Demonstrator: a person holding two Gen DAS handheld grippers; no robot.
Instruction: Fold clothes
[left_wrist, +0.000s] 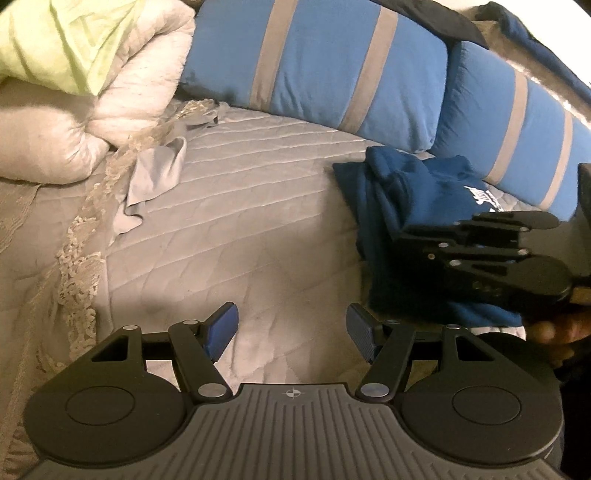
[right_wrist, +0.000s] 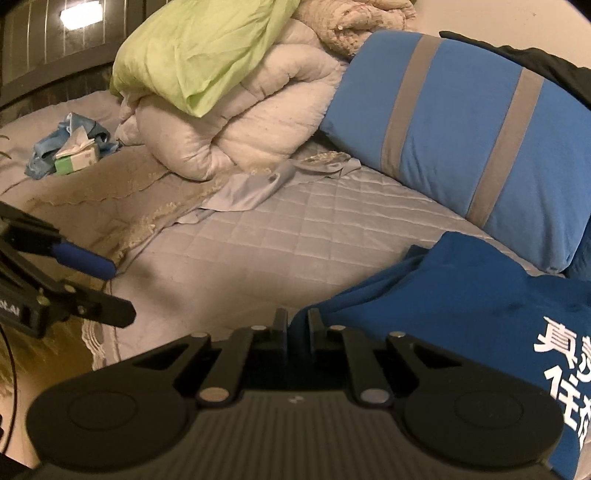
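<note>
— Holding anything in my left gripper (left_wrist: 291, 334)?

— No. Its jaws stand apart with only the grey quilted bedcover (left_wrist: 236, 206) showing between the blue pads (left_wrist: 221, 330). It hovers over the bare middle of the bed.

— And my right gripper (right_wrist: 297, 328)?

— From its own camera the two fingers sit nearly together, and an edge of the dark blue folded garment with white printed lettering (right_wrist: 469, 306) runs into the narrow gap between them. I read that as pinched on the cloth. In the left view the same gripper (left_wrist: 399, 243) lies across the garment (left_wrist: 417, 192).

— Where does the garment lie?

— On the bedcover, at my right, just beside the light blue pillow with grey stripes (right_wrist: 461, 122), its far side near the pillow's lower edge.

— What else is on the bed?

— A rolled cream quilt (right_wrist: 236, 125) with a lime-green cloth (right_wrist: 199, 48) on top, well apart from the garment. A thin grey crumpled cloth (right_wrist: 251, 188) lies at the quilt's foot. Farther off sits a small green-and-white box (right_wrist: 75, 158).
</note>
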